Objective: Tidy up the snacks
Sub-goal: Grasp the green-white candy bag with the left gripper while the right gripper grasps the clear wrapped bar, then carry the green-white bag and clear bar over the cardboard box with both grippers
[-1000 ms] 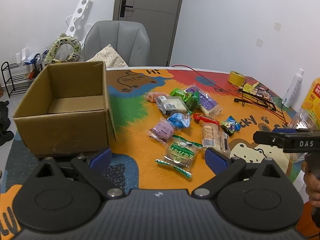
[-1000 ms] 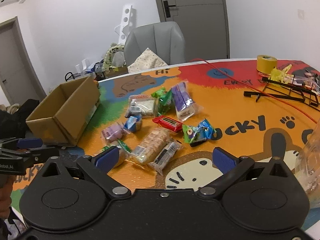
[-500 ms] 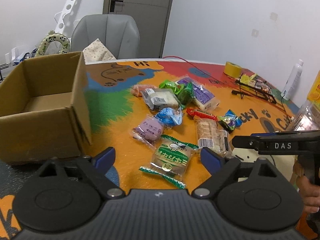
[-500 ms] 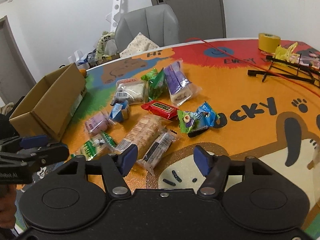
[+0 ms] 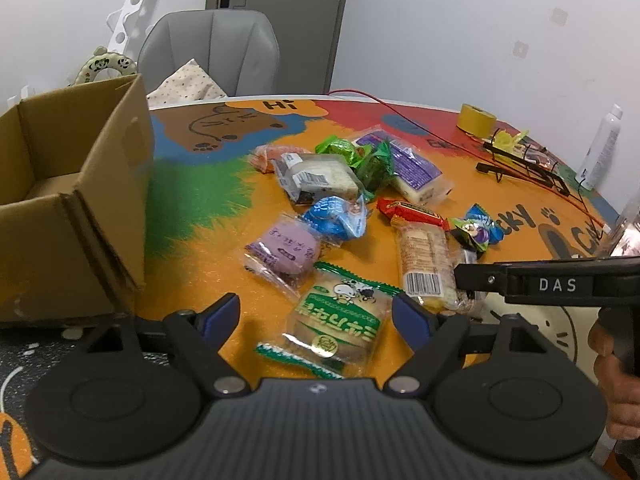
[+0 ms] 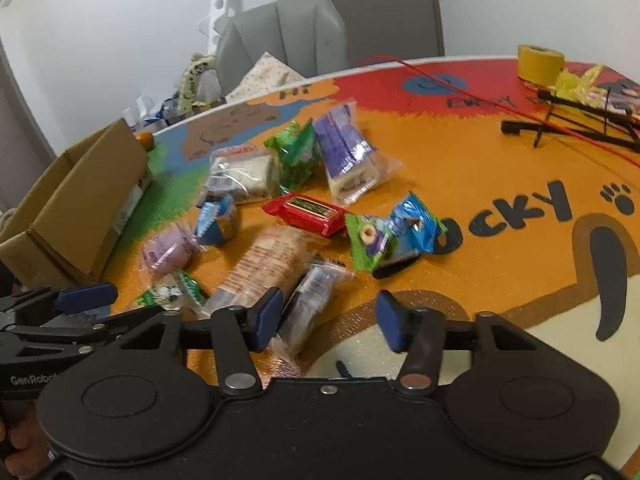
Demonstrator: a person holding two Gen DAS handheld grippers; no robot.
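Left wrist: jaws closing, still clear astride green-labelled snack pack (image 5: pixel 340 320).

Snack pile (image 5: pixel 352 216) crowds the middle; cardboard box (image 5: pixel 72 208) walls left.

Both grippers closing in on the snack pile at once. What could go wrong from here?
1. The left gripper, jaws just closing, straddles the green-and-white packet; its crinkly wrapper may slip or only an edge gets pinched.
2. The right gripper, also just closing, sits beside the dark clear-wrapped bar, which touches the long biscuit pack; it may drag both.
3. The two grippers work side by side and may collide on the way to the cardboard box.
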